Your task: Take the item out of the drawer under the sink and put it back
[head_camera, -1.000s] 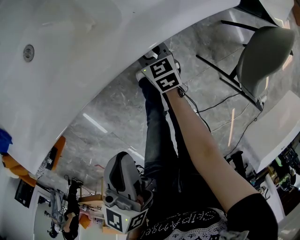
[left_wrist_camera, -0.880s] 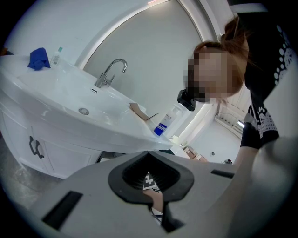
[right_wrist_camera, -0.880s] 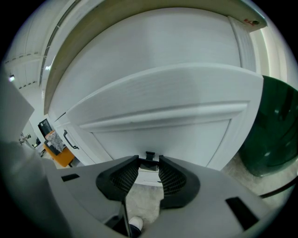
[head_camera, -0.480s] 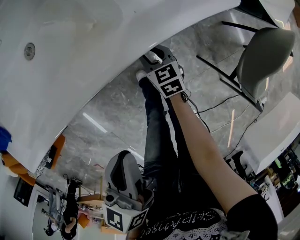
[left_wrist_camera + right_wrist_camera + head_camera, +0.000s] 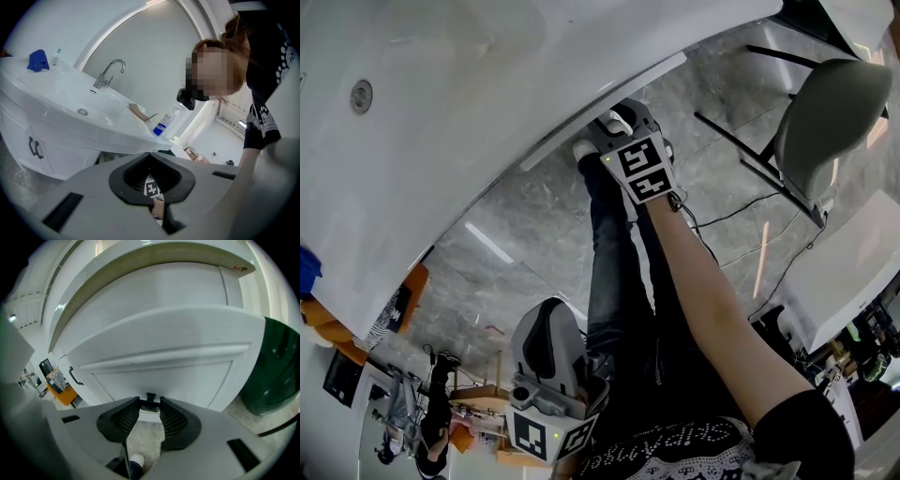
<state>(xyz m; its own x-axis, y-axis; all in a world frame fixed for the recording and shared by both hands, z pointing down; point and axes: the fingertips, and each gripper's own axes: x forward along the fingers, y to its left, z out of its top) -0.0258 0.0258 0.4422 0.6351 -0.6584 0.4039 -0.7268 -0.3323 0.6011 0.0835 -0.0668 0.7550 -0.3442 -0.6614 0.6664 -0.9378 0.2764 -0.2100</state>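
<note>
I see the white desk (image 5: 23, 77) curving round a sink (image 5: 101, 105), with a chrome tap (image 5: 108, 73) at its back edge. At one end of the desk lies a blue cloth (image 5: 38, 60), and a small clear bottle (image 5: 56, 56) stands just beside it. At the other end there is a brown scrap of card (image 5: 137, 109) and, near it, an upright clear bottle with a blue label (image 5: 165, 123). Below, the grey marbled floor (image 5: 534, 211) carries a grey chair (image 5: 825, 108) on black legs, loose black cables (image 5: 741, 208) and a dark green rounded thing (image 5: 276, 366) I cannot name.
</note>
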